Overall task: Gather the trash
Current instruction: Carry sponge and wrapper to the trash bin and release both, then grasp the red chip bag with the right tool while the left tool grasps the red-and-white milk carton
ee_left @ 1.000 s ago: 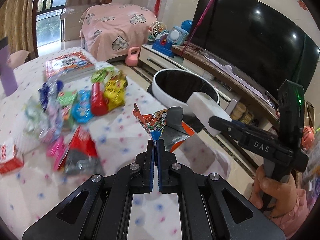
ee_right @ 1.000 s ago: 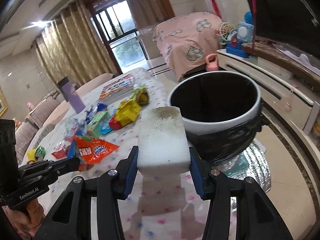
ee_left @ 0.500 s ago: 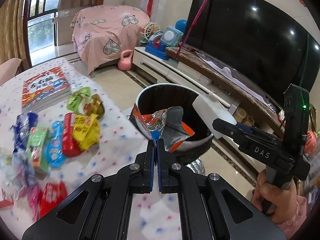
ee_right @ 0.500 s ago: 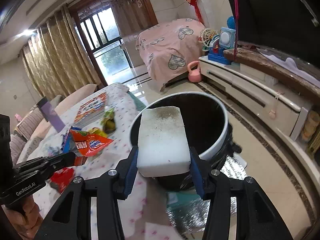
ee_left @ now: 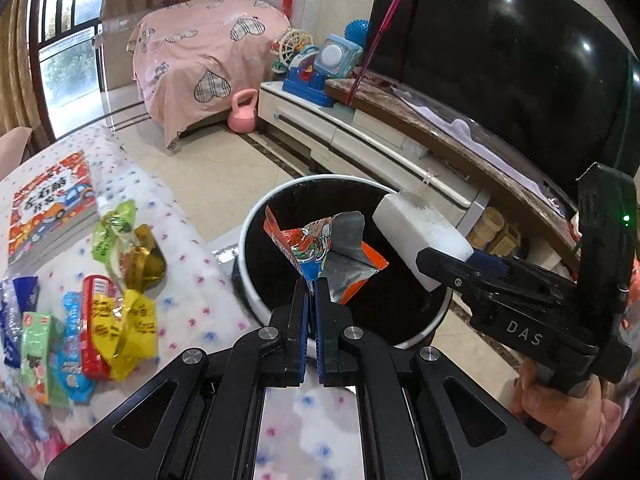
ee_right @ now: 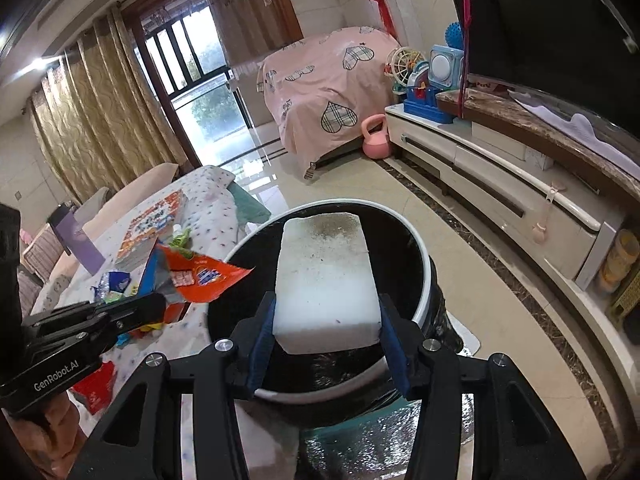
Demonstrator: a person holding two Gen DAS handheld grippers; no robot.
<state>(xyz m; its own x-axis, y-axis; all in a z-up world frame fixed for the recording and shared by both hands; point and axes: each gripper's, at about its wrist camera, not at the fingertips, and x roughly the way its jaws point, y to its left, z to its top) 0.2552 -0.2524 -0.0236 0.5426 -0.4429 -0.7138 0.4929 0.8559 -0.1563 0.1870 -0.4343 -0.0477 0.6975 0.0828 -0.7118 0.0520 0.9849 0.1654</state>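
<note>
- A living room: glossy tile floor (ee_left: 224,168), a dark TV (ee_left: 500,60) on a long white cabinet (ee_right: 500,176), gold curtains (ee_right: 80,120).
- The table (ee_left: 192,280) has a white cloth with small coloured dots; shiny snack packets (ee_left: 116,320) and a book (ee_left: 52,208) lie on it.
- The round bin (ee_right: 426,276), white rim and black liner, stands beside the table.
- The left gripper (ee_left: 311,300) is pinched tight on a crumpled orange wrapper (ee_left: 320,252), held over the bin, its open end up.
- The right gripper (ee_right: 326,320) clamps a white foam block (ee_right: 326,276) by its long sides, over the bin; its long axis points forward.

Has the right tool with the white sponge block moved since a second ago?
Yes. The right tool carried the white sponge block from beside the black-lined round bin to over its opening.
</note>
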